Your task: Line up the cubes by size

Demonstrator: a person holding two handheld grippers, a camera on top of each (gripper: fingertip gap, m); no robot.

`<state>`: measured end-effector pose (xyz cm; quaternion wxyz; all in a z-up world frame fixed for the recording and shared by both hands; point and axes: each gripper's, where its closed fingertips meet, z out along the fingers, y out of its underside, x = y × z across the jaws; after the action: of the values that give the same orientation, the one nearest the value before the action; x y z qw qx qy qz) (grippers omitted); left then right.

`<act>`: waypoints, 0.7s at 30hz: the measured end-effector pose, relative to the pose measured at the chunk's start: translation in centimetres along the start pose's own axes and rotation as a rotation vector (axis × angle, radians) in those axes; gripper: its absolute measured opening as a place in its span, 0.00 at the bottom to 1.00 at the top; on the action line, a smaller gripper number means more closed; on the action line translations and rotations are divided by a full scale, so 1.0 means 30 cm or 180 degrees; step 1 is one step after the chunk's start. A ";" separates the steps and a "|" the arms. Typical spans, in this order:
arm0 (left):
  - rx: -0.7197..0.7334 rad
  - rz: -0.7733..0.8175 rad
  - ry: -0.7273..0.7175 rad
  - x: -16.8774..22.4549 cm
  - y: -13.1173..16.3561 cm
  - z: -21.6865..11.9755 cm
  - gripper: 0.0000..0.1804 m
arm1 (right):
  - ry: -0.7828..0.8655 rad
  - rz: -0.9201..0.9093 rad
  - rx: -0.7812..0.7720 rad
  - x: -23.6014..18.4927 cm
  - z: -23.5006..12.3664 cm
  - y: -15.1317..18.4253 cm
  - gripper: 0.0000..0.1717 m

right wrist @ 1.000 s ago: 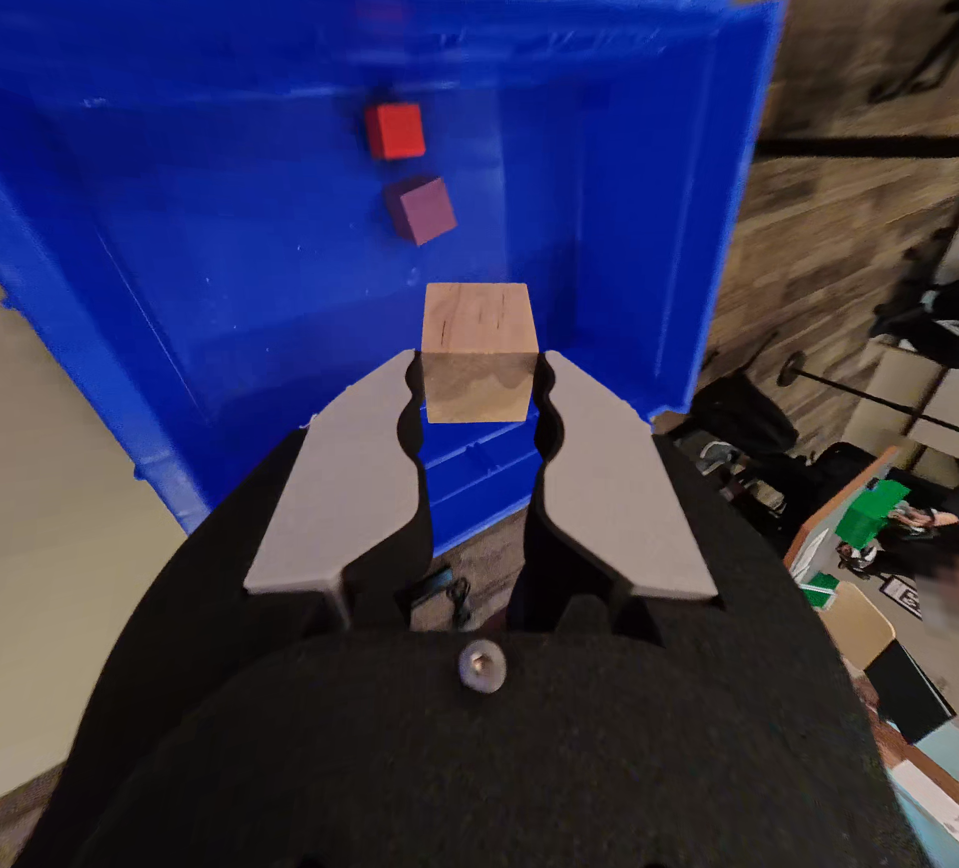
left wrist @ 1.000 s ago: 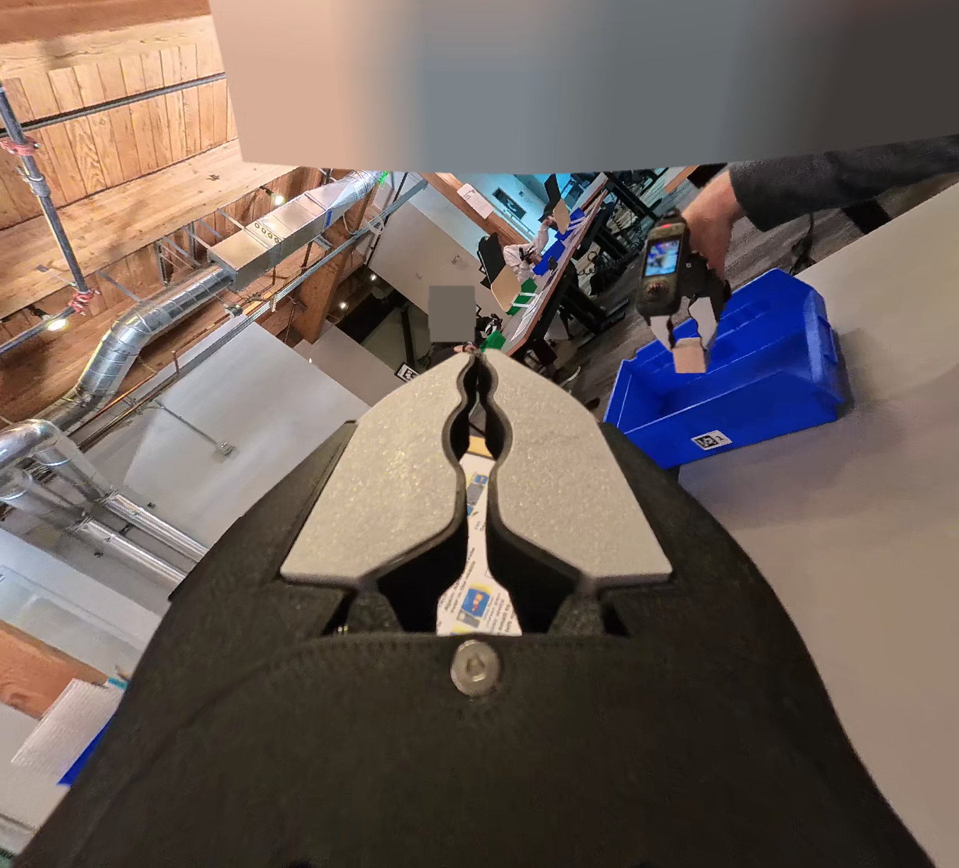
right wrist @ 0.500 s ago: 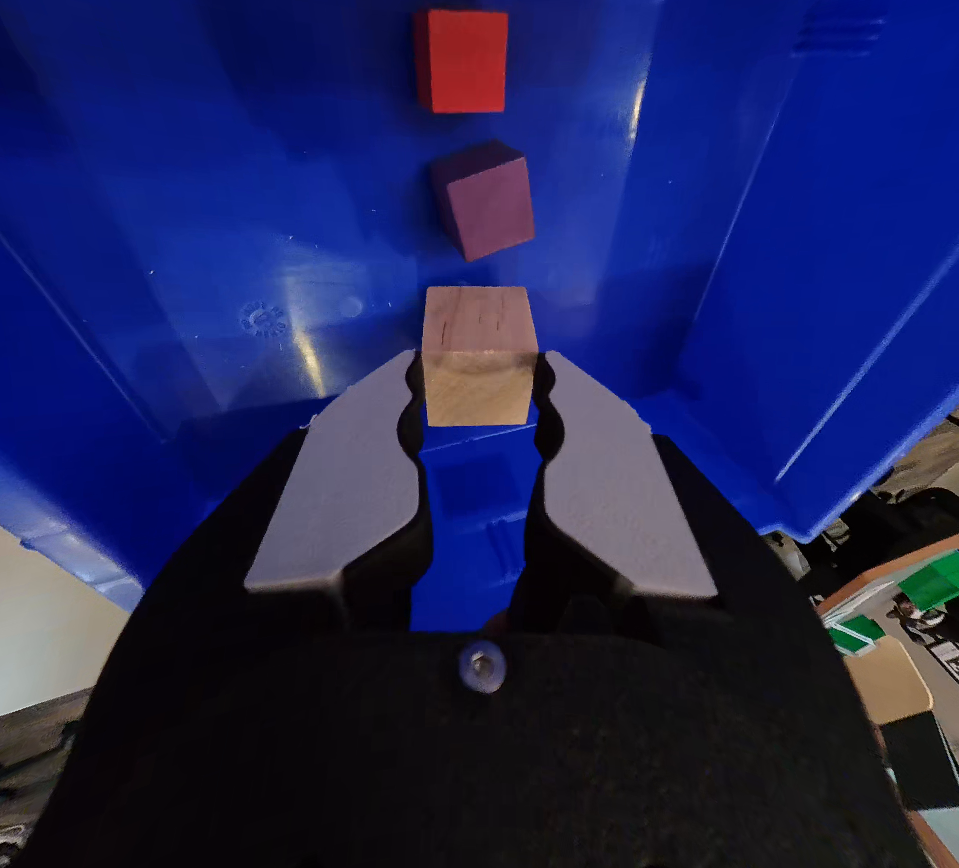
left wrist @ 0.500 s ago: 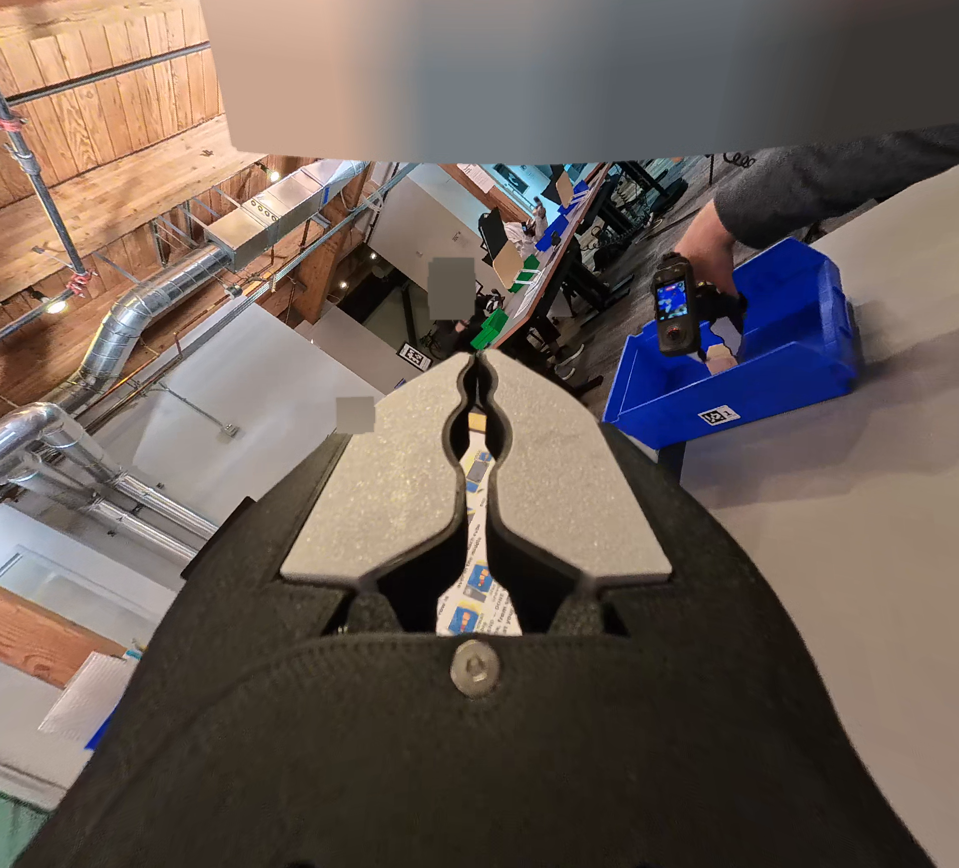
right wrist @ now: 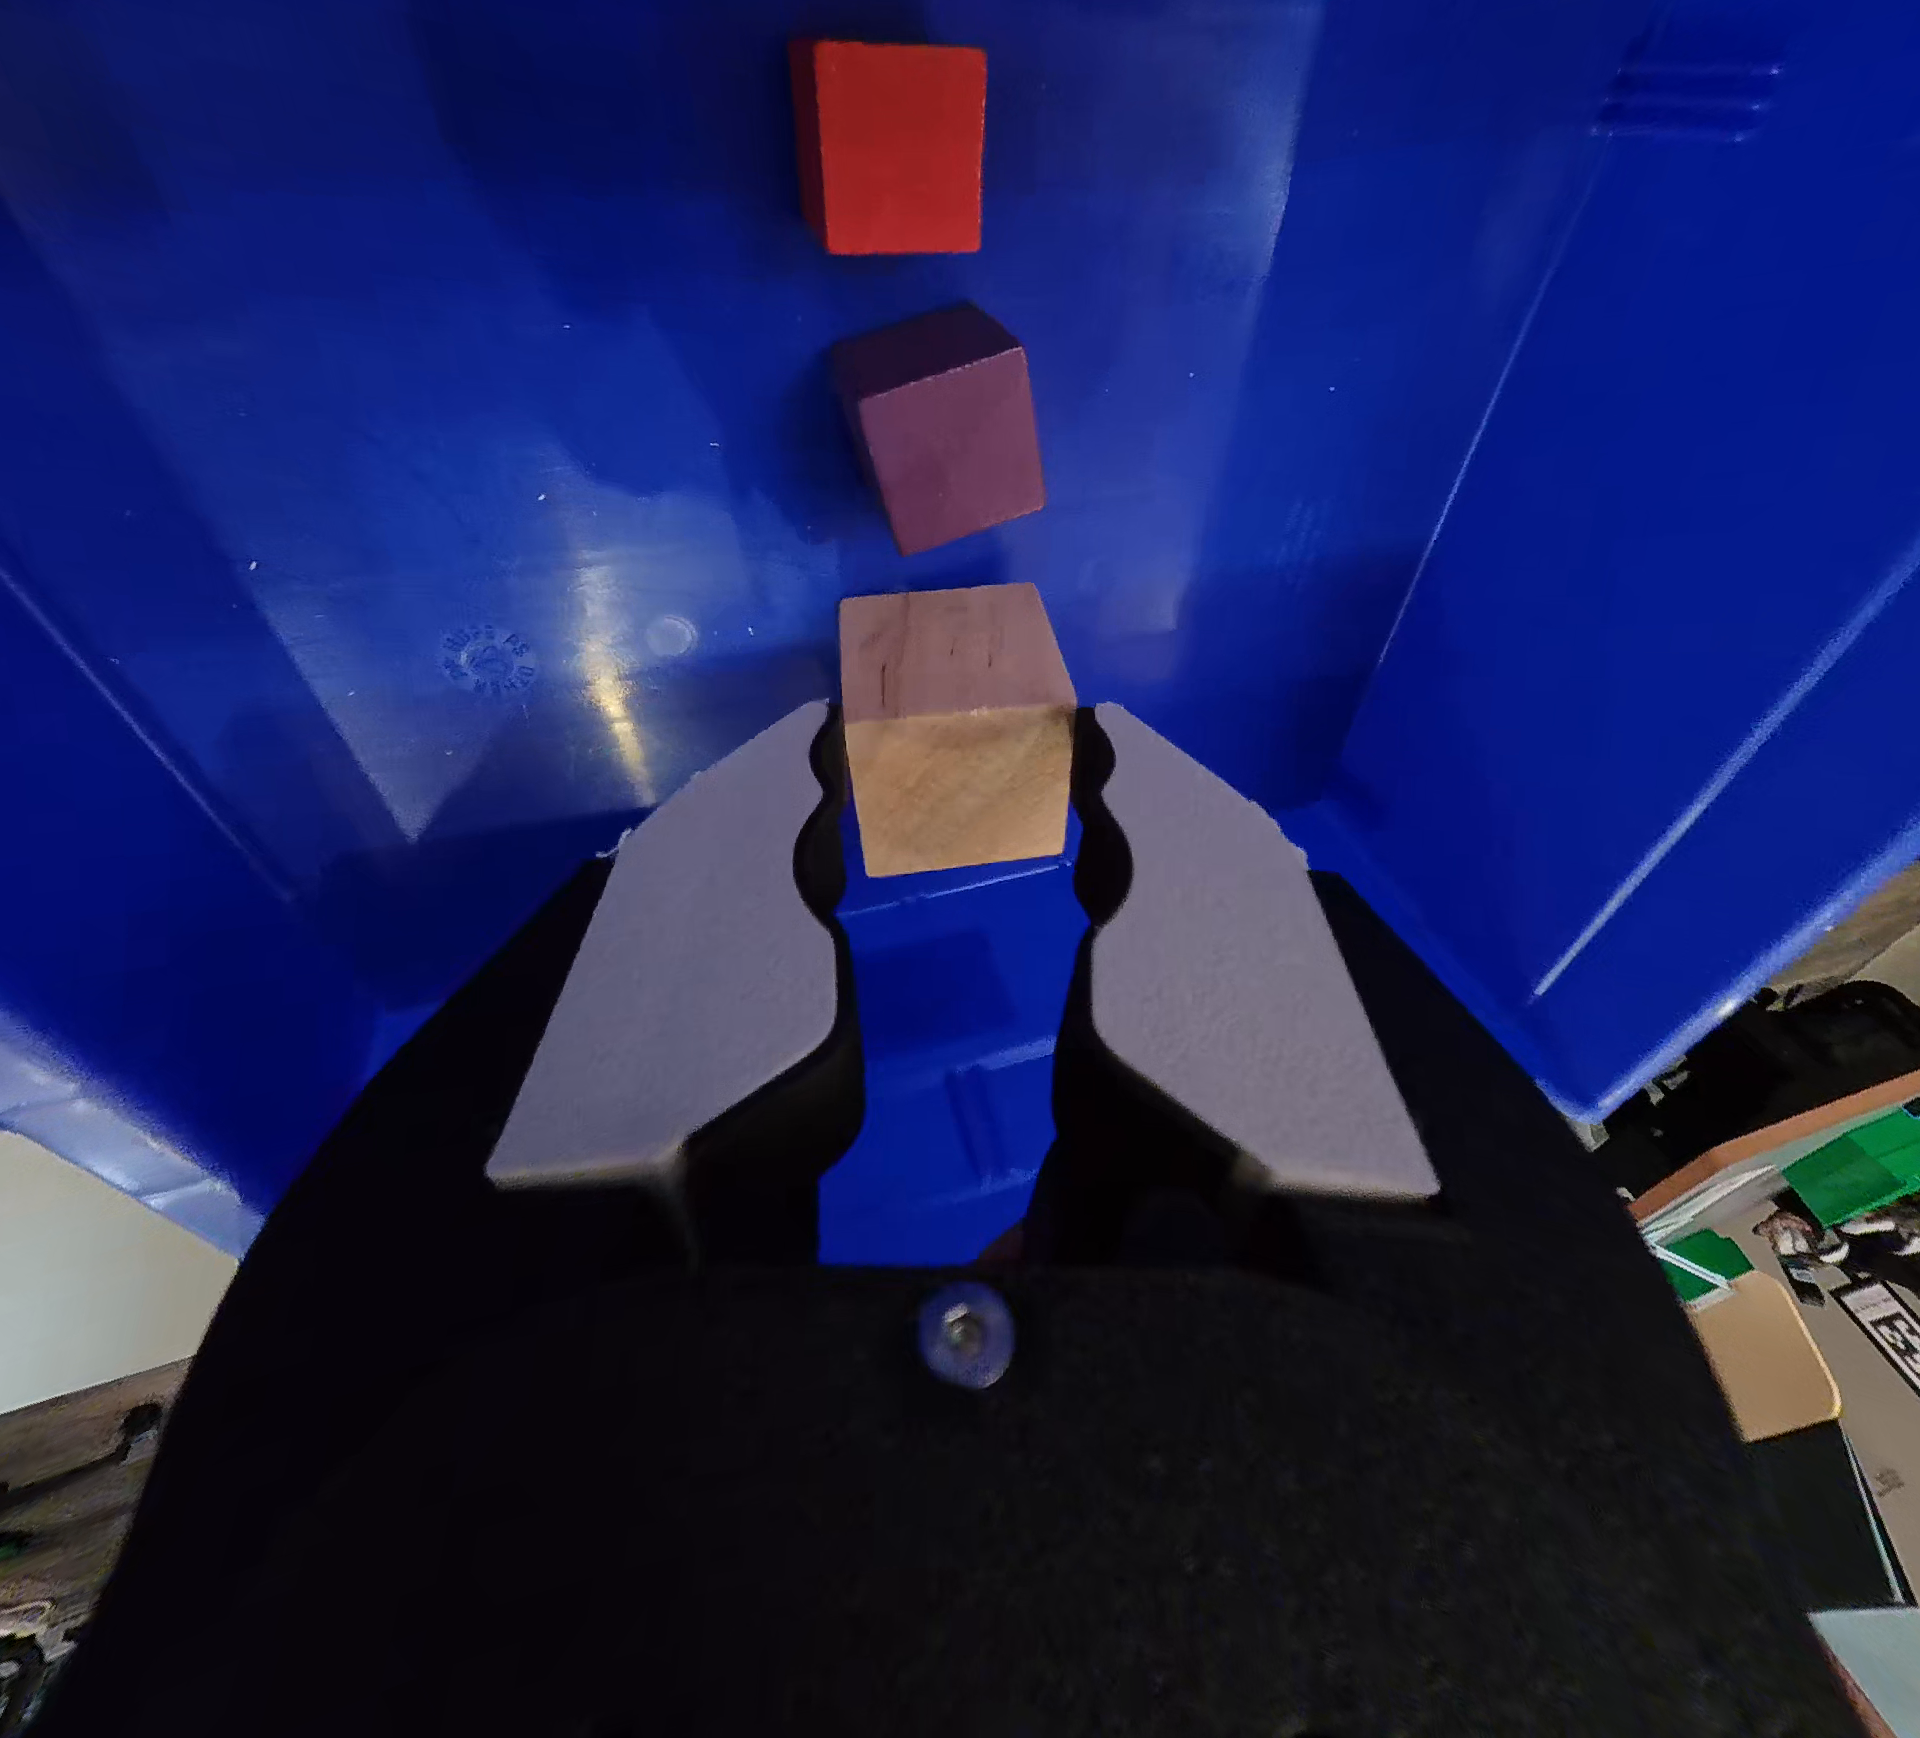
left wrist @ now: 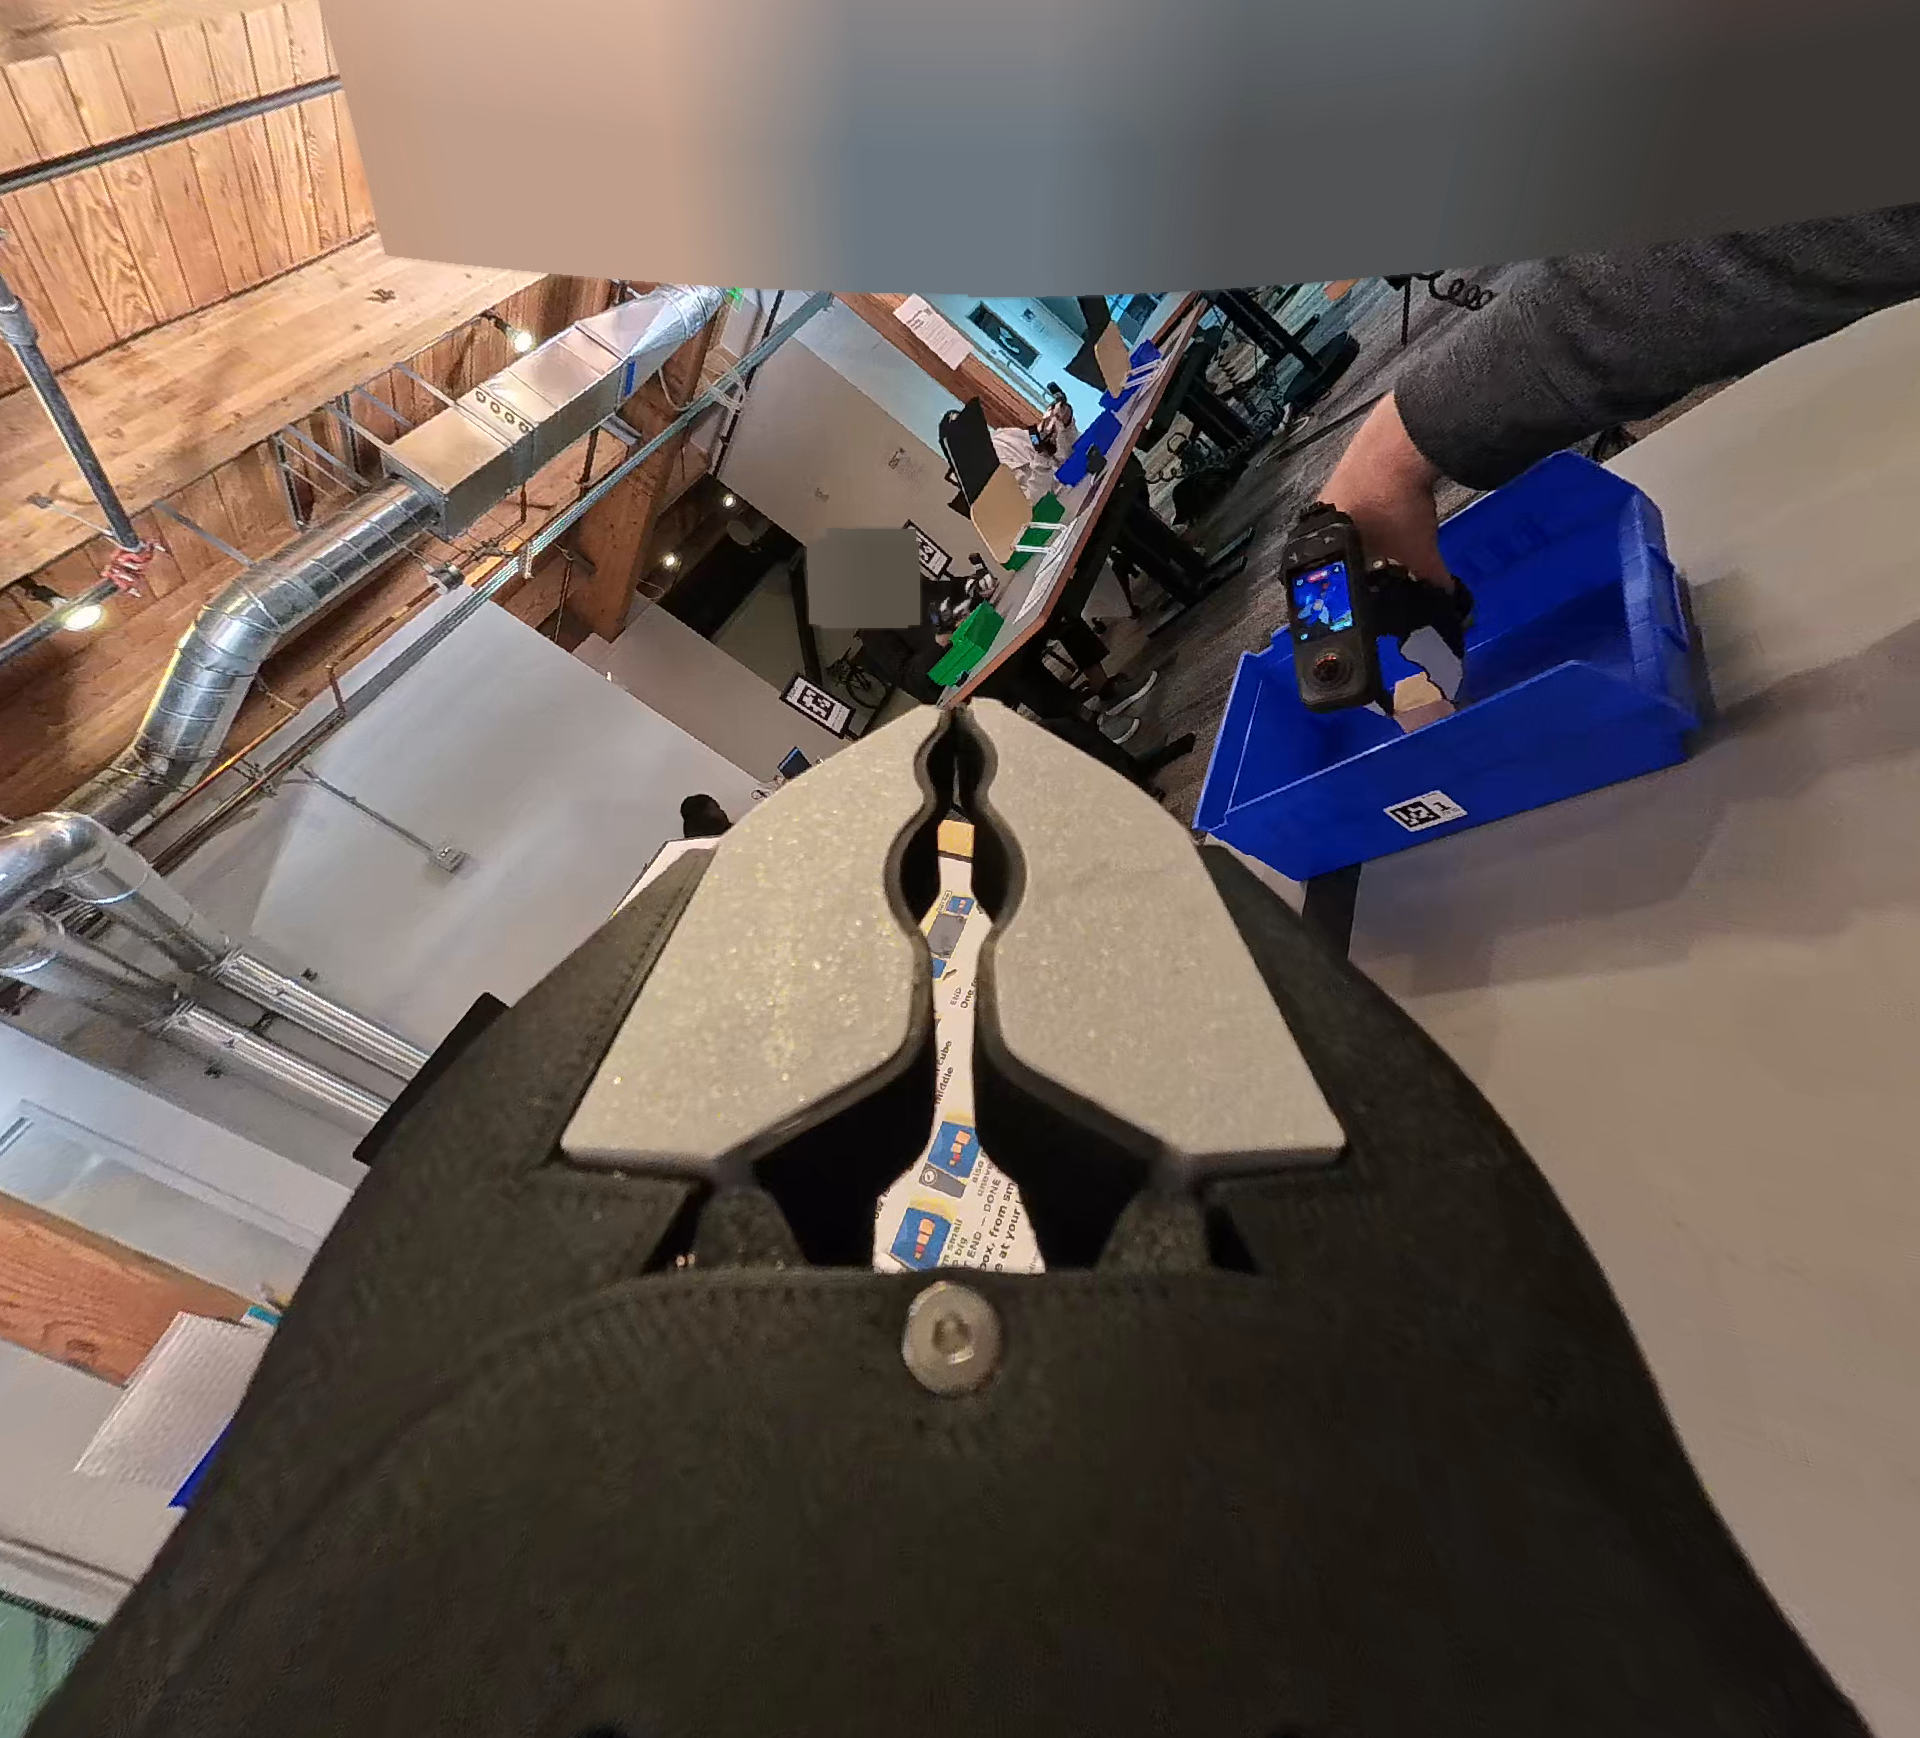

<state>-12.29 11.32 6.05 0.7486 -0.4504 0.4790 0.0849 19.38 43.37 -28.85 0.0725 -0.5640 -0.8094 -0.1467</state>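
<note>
My right gripper (right wrist: 956, 732) is shut on a plain wooden cube (right wrist: 954, 722) and holds it low inside the blue bin (right wrist: 416, 338), both pads against its sides. Beyond it on the bin floor sit a purple cube (right wrist: 940, 431) and, farther, a red cube (right wrist: 894, 145), roughly in one line. My left gripper (left wrist: 954, 720) is shut with nothing in it, raised and pointing out over the room. In the left wrist view the right gripper (left wrist: 1403, 680) with the wooden cube (left wrist: 1421, 701) sits down in the bin (left wrist: 1455, 774) at the table's far corner.
The grey table (left wrist: 1714, 1065) stretches to the right of the left gripper. A printed sheet (left wrist: 956, 1169) shows through the gap behind the left fingers. A person's hand and grey sleeve (left wrist: 1558, 358) reach to the bin. The bin's walls stand close around the right gripper. There is about 55 centimeters between the tips of the two grippers.
My right gripper has moved down into the bin with the wooden cube, closer to the purple and red cubes. The left gripper has stayed shut and drifted only slightly.
</note>
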 end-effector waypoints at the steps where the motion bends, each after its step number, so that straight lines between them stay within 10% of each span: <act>1: -0.0007 0.0003 0.0003 0.001 0.001 0.001 0.00 | -0.0008 0.0000 -0.0003 -0.002 0.006 -0.001 0.25; 11: -0.0065 0.0022 0.0022 0.001 0.014 0.002 0.00 | 0.0377 0.0203 0.0077 0.052 -0.108 0.001 0.30; 21: -0.0170 0.0059 -0.0151 -0.038 0.016 -0.039 0.00 | 0.2238 0.0702 0.1252 0.028 -0.724 -0.292 0.19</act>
<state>-13.91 11.05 6.52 0.7467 -0.4636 0.4628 0.1153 9.84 34.38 -9.43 0.4660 -0.5383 -0.6827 -0.1643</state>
